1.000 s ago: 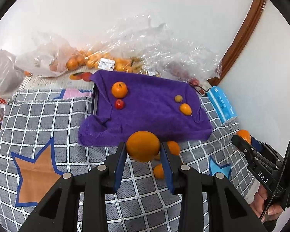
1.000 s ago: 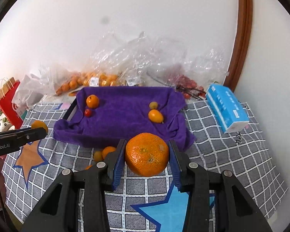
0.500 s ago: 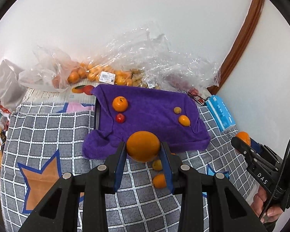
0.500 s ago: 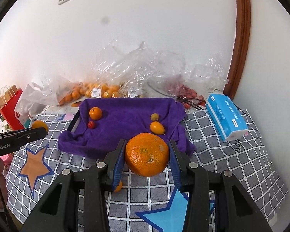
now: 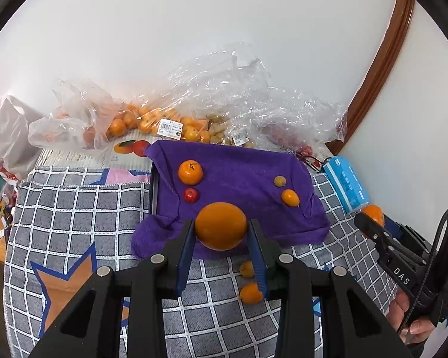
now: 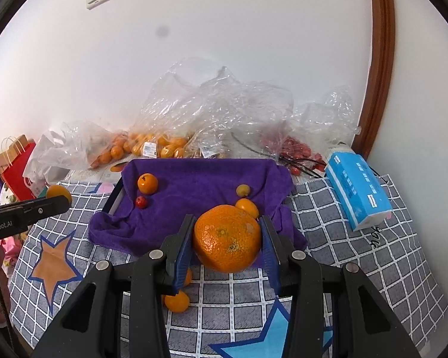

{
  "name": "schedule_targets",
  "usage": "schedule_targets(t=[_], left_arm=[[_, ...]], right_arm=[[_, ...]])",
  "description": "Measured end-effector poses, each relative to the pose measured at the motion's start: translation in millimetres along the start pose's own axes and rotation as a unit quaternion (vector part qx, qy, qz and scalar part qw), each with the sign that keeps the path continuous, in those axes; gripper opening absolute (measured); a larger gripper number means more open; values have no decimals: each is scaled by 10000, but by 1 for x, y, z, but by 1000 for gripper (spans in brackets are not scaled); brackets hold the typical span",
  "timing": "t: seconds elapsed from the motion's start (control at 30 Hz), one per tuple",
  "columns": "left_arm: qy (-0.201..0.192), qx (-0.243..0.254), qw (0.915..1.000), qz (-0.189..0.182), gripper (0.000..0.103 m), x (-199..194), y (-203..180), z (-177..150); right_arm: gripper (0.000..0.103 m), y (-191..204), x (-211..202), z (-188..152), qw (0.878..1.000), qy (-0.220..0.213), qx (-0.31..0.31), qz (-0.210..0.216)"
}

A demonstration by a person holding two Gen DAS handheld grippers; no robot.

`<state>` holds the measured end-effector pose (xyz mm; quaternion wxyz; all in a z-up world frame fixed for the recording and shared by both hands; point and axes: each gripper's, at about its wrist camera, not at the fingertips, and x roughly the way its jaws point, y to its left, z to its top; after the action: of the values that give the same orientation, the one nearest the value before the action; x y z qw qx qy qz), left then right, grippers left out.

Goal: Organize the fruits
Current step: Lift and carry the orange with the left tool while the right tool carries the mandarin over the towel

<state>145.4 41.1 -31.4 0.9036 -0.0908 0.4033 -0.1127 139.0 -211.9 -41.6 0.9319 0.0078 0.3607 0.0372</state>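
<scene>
While each tool clamps a fruit above the near edge of the purple towel [image 5: 242, 176], the left tool [image 5: 221, 249] grips a smooth orange [image 5: 221, 226] and the right tool [image 6: 227, 246] a bigger, pebbled mandarin [image 6: 227, 238]. Four small fruits lie on the towel; two kumquats [image 5: 250, 292] rest on the checked cloth [image 5: 74, 208] by its near edge.

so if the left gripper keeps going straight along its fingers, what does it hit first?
Probably the purple towel over the tray. The left gripper, shut on a smooth orange, points down at the towel's near part, which looks bare there. Depth is unclear.
</scene>
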Motion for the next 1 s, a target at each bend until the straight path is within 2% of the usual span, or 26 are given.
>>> schedule_targets(t=[1.0], left_arm=[[-48, -94, 9999, 56, 33, 19, 14, 23]], right_arm=[[42, -3, 31, 19, 9999, 90, -66, -29]])
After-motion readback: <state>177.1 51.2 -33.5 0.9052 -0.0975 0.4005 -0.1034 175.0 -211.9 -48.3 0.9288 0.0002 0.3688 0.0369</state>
